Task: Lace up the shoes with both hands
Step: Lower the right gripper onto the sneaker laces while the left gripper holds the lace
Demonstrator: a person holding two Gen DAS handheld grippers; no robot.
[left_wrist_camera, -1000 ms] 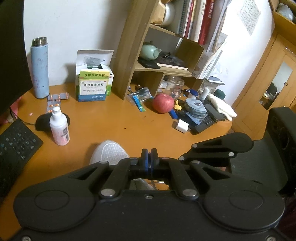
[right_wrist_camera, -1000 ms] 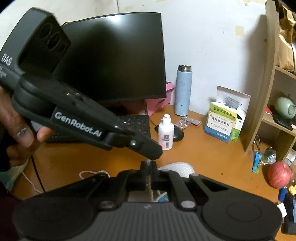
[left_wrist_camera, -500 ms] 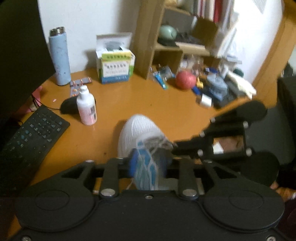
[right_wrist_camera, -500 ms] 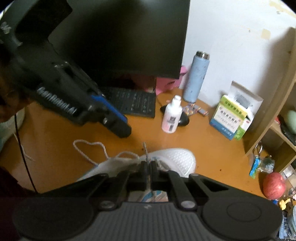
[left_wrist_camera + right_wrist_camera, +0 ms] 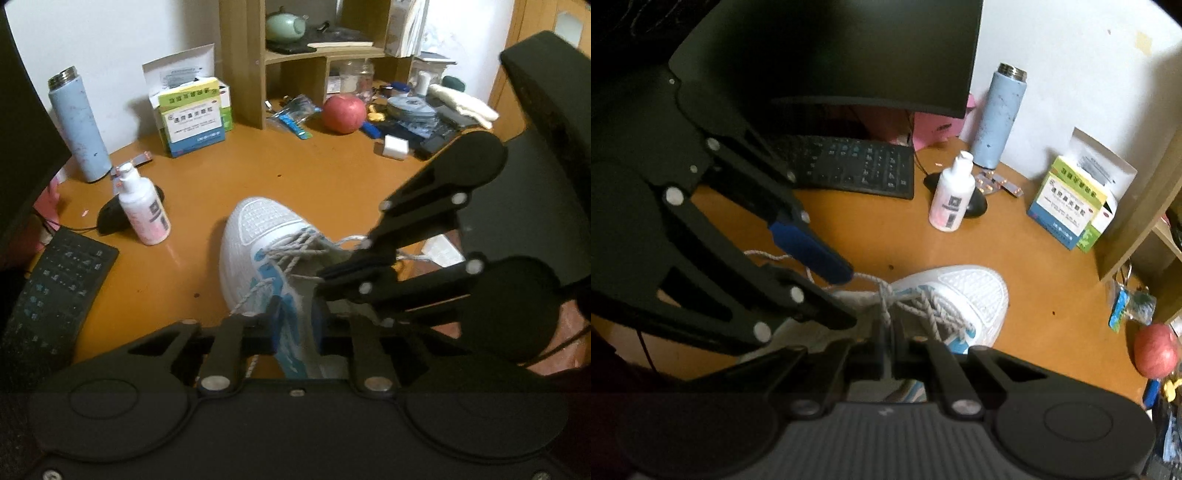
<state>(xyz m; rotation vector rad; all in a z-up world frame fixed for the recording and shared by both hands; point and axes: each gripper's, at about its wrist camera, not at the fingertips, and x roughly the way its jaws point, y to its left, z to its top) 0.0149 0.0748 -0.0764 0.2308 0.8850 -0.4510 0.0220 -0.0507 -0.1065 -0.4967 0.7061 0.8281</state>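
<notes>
A white shoe [image 5: 255, 229] with blue trim lies on the orange desk [image 5: 314, 177], toe pointing away, its grey-white laces [image 5: 291, 251] loosely crossed. My left gripper [image 5: 295, 314] hovers over the shoe's near side; its jaws are closing with a gap still between them, showing only the shoe behind. In the right wrist view the left gripper [image 5: 849, 297] comes in from the left, its blue-padded finger [image 5: 812, 247] touching a lace strand [image 5: 866, 277]. My right gripper [image 5: 889, 332] is shut on a lace strand rising from the shoe [image 5: 964, 291]. In the left wrist view the right gripper [image 5: 323, 275] reaches over the tongue.
A white pump bottle [image 5: 144, 210], a mouse [image 5: 110, 218] and a keyboard [image 5: 48, 288] sit to the left. A blue flask [image 5: 79, 125], a medicine box [image 5: 192, 118], an apple [image 5: 343, 114] and a wooden shelf [image 5: 243, 62] stand behind. A black chair [image 5: 535, 184] is at right.
Both grippers have sunk toward the shoe, which now fills the lower middle of each view. The left jaws went from shut to apart. The right jaws stayed shut on the lace.
</notes>
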